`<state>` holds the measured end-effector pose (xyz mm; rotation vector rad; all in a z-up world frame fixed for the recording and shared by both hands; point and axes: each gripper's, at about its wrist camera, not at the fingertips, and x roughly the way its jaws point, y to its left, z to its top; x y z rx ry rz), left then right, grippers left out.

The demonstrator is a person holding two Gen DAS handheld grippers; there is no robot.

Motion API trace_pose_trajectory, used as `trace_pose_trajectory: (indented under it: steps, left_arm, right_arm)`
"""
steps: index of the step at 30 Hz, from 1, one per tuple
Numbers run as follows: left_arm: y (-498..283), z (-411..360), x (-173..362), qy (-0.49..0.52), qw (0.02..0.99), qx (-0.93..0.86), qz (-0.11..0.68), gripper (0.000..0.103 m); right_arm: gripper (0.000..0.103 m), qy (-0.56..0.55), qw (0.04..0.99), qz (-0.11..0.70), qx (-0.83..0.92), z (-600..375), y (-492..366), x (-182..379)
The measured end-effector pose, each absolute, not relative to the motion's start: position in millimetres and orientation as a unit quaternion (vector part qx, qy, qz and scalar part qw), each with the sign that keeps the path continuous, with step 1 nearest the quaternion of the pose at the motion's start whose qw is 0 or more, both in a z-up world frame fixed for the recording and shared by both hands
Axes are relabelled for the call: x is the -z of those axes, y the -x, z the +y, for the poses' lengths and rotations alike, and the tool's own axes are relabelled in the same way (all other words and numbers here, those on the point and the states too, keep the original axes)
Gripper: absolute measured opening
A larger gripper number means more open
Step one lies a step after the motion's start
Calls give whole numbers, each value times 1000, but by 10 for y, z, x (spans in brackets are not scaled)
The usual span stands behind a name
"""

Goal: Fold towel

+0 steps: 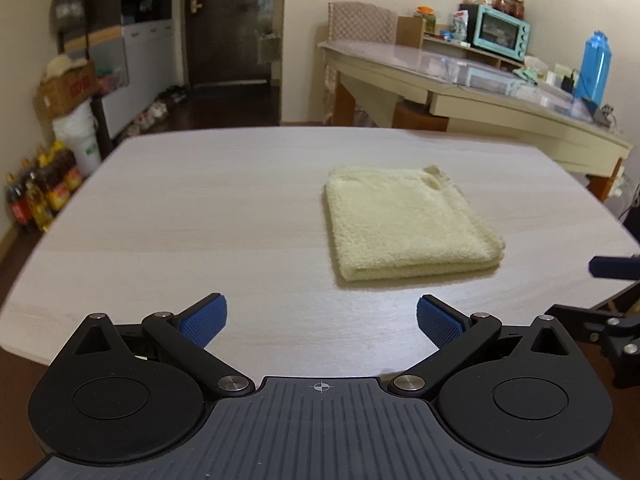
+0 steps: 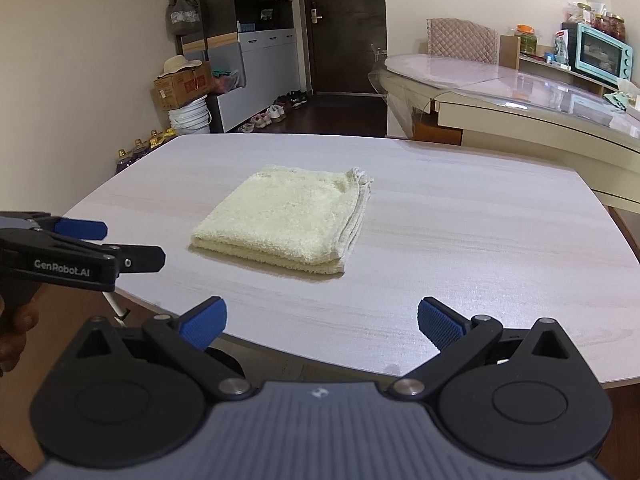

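A pale yellow terry towel [image 1: 408, 222] lies folded into a thick square on the light wood-grain worktop [image 1: 200, 220], about mid-surface, its stacked hemmed edges along its right side in the right wrist view [image 2: 286, 224]. Nothing else rests on this worktop [image 2: 480, 240], and nothing lies between the towel and either tool.

The left hand-held gripper [image 1: 322, 322] hangs over the near edge with its blue-padded fingers spread wide and nothing between them; the towel sits ahead and a little right of it. The right hand-held gripper [image 2: 322, 324] is likewise spread wide and empty, near the front edge, the towel ahead and slightly left. Each tool shows at the edge of the other's view, both well apart from the towel.

Behind, to the right, a cream side table [image 1: 480, 92] with a clear cover carries a turquoise toaster oven [image 1: 502, 36], a blue plastic bottle [image 1: 596, 66] and jars whose contents are unclear. On the floor at left, a brown cardboard box [image 2: 182, 86] holding a straw hat [image 2: 180, 65] sits on white buckets [image 2: 190, 116], with bottles of oil [image 1: 40, 192] beside them.
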<state>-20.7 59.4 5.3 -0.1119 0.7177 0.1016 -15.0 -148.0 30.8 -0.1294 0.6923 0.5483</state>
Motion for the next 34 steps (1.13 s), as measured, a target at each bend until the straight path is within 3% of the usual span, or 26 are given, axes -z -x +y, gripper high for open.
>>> trace_pose_trajectory:
  steps: [34]
  left_arm:
    - [198,455,-60,27,937,-48,344,103]
  right_arm:
    - [103,61,904,338,-254,-1542,104,-266]
